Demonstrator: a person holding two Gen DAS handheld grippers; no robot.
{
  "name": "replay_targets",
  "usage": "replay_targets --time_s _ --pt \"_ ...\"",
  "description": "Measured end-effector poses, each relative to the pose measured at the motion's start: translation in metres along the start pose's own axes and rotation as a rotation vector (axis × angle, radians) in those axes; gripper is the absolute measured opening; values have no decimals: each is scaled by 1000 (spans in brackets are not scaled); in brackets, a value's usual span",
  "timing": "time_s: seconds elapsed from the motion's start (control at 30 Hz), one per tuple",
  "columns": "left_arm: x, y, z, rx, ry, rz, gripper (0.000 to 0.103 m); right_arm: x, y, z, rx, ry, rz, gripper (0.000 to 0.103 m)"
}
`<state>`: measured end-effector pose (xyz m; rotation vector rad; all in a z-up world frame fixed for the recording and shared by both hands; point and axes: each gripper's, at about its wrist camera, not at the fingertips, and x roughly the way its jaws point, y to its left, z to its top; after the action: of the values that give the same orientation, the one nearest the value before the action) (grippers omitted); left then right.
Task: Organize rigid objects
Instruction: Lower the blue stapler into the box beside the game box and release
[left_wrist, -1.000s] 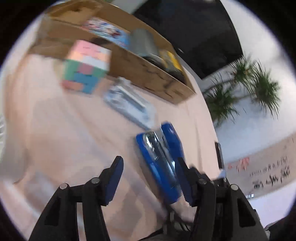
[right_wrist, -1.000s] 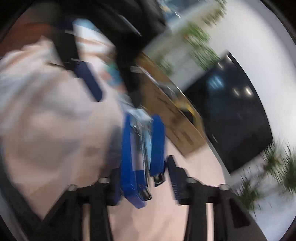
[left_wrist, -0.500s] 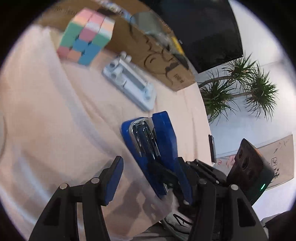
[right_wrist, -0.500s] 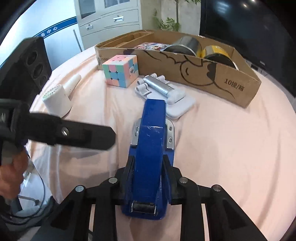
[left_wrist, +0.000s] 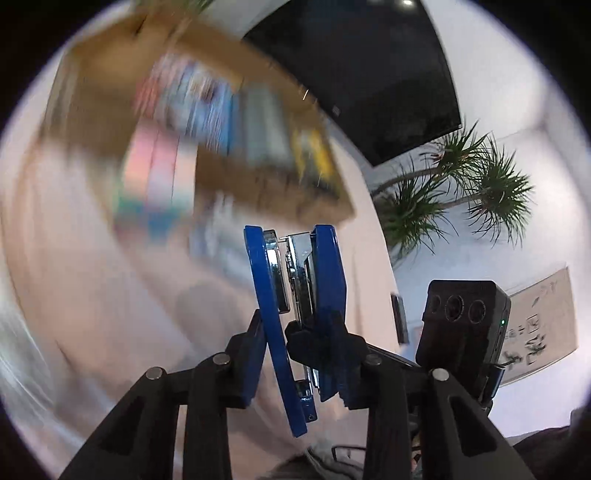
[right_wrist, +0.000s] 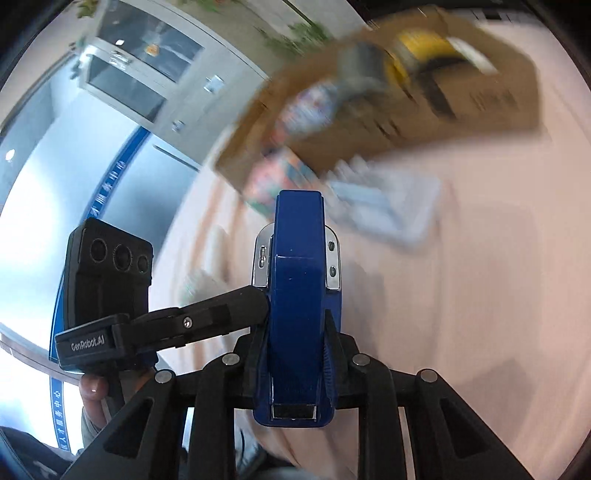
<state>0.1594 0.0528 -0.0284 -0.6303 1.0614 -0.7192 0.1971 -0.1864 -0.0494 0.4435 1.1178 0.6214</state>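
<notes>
Ahead of your right gripper (right_wrist: 297, 347), the blue stapler (right_wrist: 299, 295) fills the gap between its fingers, and your left gripper (right_wrist: 258, 299) presses in from the left side. Beyond the stapler's tip, a blurred pastel cube (right_wrist: 271, 181) and a white flat item (right_wrist: 388, 206) block the straight path to the cardboard box (right_wrist: 424, 107). To the right, the pink tablecloth (right_wrist: 480, 295) lies open.
</notes>
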Motion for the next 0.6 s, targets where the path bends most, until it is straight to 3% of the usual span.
replay_targets --time_s 0.17,0.3,0.43,0.6 --pt "-22 -5 96 68 -48 38 31 14 40 85 -83 -111 12 22" --pt "-18 24 163 31 -43 63 31 49 52 148 -75 -97 -5 22" --pt "4 72 196 -53 18 61 31 98 43 187 -17 -28 -52 22" --pt "34 108 207 -90 73 121 32 149 21 198 50 25 -133 22"
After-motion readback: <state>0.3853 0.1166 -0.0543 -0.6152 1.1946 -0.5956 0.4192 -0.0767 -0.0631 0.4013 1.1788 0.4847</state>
